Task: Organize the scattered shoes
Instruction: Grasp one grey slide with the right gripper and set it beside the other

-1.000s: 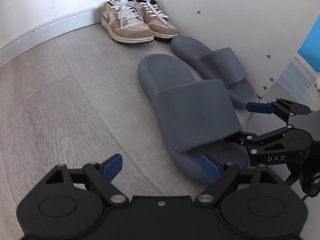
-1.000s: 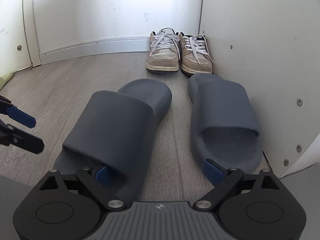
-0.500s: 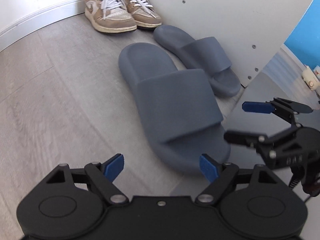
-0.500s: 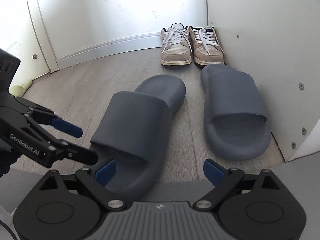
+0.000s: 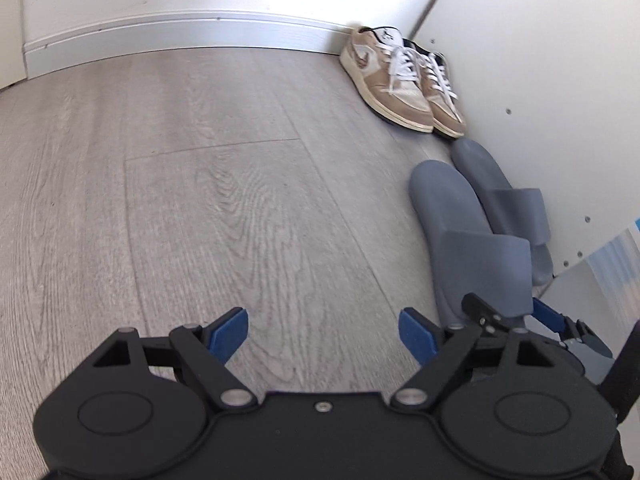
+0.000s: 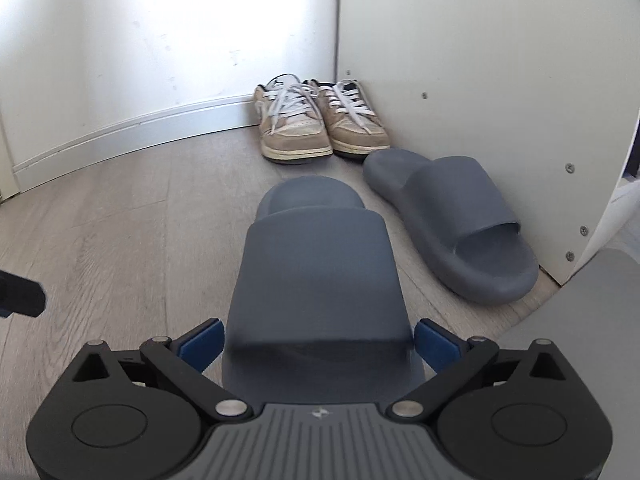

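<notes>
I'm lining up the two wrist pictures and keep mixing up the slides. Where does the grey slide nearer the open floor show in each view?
Left wrist view: the nearer grey slide lies at the right, beside its twin, its heel end behind the right gripper.
Right wrist view: the same slide fills the centre, between that gripper's opening, untouching fingers.
Shared landmark: the tan sneakers in the corner.
</notes>
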A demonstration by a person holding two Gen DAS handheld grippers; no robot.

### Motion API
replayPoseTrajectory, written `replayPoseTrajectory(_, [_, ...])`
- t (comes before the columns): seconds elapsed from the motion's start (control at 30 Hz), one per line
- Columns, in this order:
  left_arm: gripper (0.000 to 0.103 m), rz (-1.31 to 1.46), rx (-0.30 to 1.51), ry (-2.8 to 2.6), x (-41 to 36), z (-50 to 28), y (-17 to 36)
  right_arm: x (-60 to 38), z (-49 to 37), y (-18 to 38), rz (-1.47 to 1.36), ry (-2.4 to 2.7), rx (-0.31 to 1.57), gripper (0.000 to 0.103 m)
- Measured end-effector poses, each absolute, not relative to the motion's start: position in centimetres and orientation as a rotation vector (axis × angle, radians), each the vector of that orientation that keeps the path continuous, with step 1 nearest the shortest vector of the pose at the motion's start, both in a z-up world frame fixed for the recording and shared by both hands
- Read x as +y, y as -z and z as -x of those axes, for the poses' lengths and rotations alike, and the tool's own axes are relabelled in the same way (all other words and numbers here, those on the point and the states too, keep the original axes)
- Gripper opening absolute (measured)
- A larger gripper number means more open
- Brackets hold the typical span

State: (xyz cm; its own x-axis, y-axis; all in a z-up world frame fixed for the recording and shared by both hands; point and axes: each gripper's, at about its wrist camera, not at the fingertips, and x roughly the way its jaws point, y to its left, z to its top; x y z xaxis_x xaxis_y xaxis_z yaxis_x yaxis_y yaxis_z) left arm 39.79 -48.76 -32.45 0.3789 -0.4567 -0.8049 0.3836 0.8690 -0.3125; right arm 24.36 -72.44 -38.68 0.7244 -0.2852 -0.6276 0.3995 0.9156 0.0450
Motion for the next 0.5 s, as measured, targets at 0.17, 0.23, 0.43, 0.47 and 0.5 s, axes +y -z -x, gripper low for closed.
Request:
replayPoseTrajectory(0.17, [0.083, 0.089, 1.067, 0.531, -48.3, -39.6, 32.8, -73.7, -25.7, 38.9, -0.174, 0.374, 0.641, 0.100])
replayPoseTrajectory(0.23, [0.083, 0.096, 1.070, 0.533, -48.2, -39.5, 32.8, -74.1, -26.2, 38.8, -0.151, 0.366, 0.631, 0.100])
replayPoseTrajectory(0.43, [0.083, 0.097, 1.069, 0.536, -48.5, -39.6, 32.9, -77.6, -28.9, 38.1, -0.142, 0.228, 0.603, 0.094])
replayPoseTrajectory(0.47, [0.083, 0.094, 1.068, 0.538, -48.6, -39.6, 32.9, -78.2, -29.4, 38.1, -0.139, 0.217, 0.607, 0.094])
replayPoseTrajectory(0.5, [0.083, 0.091, 1.067, 0.540, -48.8, -39.5, 32.9, -78.5, -29.7, 37.9, -0.145, 0.211, 0.617, 0.094])
